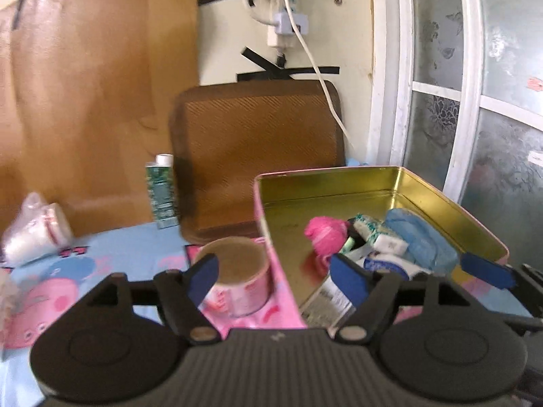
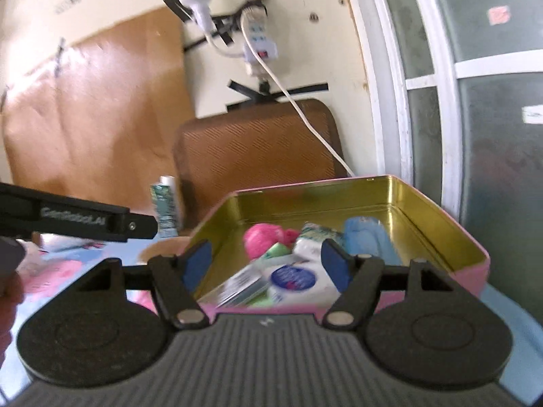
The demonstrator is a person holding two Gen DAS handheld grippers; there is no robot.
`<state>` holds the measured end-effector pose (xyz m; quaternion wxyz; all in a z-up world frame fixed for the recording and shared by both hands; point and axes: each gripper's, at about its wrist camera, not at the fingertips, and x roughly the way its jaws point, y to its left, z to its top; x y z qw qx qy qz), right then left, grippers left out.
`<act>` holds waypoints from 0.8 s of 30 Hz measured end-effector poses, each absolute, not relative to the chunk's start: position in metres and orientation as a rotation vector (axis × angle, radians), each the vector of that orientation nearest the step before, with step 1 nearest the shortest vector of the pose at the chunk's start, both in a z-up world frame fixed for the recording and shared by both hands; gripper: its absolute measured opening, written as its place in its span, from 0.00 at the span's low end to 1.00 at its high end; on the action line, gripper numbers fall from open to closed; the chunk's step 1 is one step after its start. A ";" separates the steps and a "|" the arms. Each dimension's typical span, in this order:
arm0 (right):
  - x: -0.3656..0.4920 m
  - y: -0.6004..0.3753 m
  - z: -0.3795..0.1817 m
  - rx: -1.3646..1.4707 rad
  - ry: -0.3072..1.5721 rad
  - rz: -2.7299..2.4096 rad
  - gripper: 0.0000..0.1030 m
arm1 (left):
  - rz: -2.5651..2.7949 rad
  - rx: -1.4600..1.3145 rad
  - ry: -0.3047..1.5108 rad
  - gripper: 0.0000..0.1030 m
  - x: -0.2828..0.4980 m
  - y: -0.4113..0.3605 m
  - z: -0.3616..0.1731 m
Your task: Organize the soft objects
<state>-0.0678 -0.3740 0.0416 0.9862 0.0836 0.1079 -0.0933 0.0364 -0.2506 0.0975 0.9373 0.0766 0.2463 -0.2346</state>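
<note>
Left gripper sits nearest the lens, jaws spread wide and holding nothing; right gripper likewise, jaws apart and empty.

Progress, as judged from the layout: mostly done.
- Counter, under a cartoon-print cloth, carries a pink tin with a gold inside, open at the top.
- Already in the tin: a blue cloth bundle toward its right side, a pink yarn-like ball toward the left, a white and green patterned piece between them, and white packets with a blue round label at the near end. Exact kinds are hard to tell through the blur.
- Left outside: a pink-walled round roll with a brown top stands on the cloth just beside the tin's left wall. A clear bag with pink-banded white rolls lies well apart at the far left. Probably both are still to go in.
- A green carton stands by the brown board at the back; likely not part of the job.

Relation to jaws:
- Left: the round roll lies ahead of the left finger, partly between the jaws; the tin's wall runs through the gap too.
- Right: jaws hover over the tin's near end, contents framed between them, touching none.
</note>
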 end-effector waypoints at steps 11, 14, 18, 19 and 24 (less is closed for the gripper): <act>-0.132 -0.330 0.038 0.328 0.211 -0.184 0.82 | -0.376 0.155 0.491 1.00 -0.031 -0.184 0.089; -0.137 -0.323 0.041 0.377 0.237 -0.155 0.88 | -0.337 0.189 0.523 1.00 -0.039 -0.177 0.083; -0.141 -0.315 0.041 0.439 0.270 -0.126 0.92 | -0.305 0.199 0.524 1.00 -0.051 -0.164 0.075; -0.141 -0.313 0.041 0.447 0.275 -0.122 0.92 | -0.301 0.198 0.527 1.00 -0.053 -0.161 0.073; -0.144 -0.301 0.043 0.431 0.278 -0.127 0.92 | -0.285 0.204 0.532 1.00 -0.063 -0.151 0.066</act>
